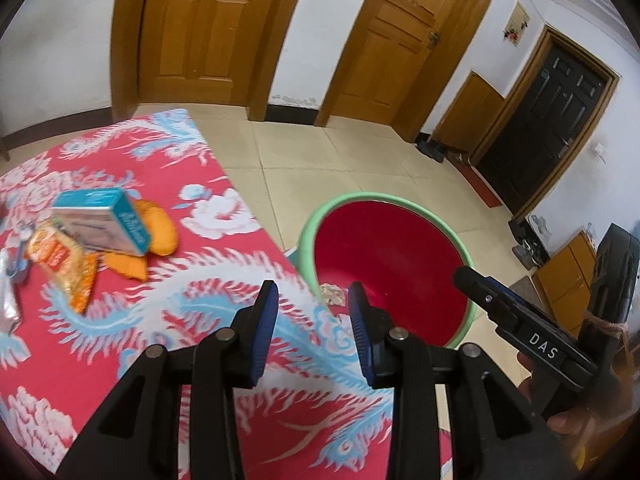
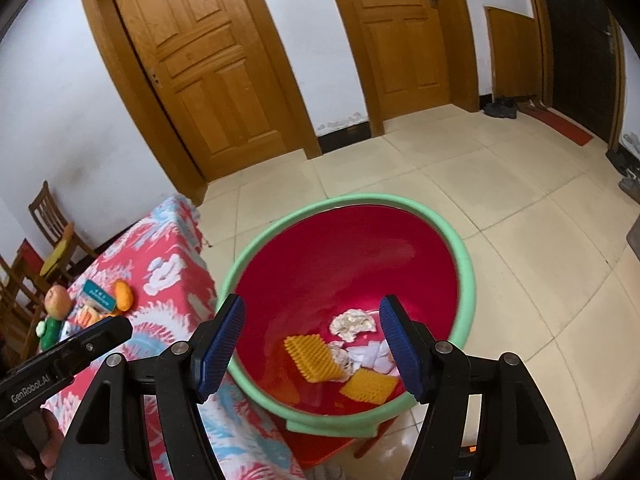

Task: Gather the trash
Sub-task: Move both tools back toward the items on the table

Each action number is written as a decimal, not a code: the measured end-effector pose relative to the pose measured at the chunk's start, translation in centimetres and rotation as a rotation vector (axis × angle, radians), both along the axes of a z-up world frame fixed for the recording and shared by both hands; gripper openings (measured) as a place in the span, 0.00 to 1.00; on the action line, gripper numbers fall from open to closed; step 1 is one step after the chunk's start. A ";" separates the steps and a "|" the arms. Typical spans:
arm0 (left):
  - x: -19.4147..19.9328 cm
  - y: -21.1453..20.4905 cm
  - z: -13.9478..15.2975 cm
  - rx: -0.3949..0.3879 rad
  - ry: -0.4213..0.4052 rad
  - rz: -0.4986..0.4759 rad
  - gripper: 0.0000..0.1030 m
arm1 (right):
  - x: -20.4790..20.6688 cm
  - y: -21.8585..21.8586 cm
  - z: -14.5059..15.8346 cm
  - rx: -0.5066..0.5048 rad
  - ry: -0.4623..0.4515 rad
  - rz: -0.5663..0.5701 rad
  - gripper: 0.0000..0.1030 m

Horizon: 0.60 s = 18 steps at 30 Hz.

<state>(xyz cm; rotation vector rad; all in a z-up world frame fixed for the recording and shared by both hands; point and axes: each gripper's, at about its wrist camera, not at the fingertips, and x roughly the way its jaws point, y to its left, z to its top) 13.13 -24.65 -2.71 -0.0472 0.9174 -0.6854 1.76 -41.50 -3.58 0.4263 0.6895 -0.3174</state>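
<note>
The left gripper (image 1: 314, 292) and right gripper (image 2: 312, 312) stand spread, ribbed blue pads empty. Lower centre, the round red basin (image 2: 466, 268) holds crumpled paper (image 2: 353, 323) and waffled yellow foam (image 2: 313, 358).

Left gripper (image 1: 314, 308) angled down, jaws apart, nothing between. Right gripper (image 2: 312, 332) angled down, jaws wider, empty.

Crumpled paper (image 2: 352, 322) in red basin (image 2: 466, 280)
</note>
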 end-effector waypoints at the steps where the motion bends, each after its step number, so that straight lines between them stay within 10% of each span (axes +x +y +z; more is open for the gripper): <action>1: 0.0 0.4 0.1 -0.001 -0.001 0.010 0.34 | 0.0 0.4 0.1 -0.002 -0.001 0.006 0.69; 18: 0.4 8.1 1.0 -0.027 -0.015 0.172 0.34 | 1.7 6.4 1.6 -0.026 -0.017 0.131 0.69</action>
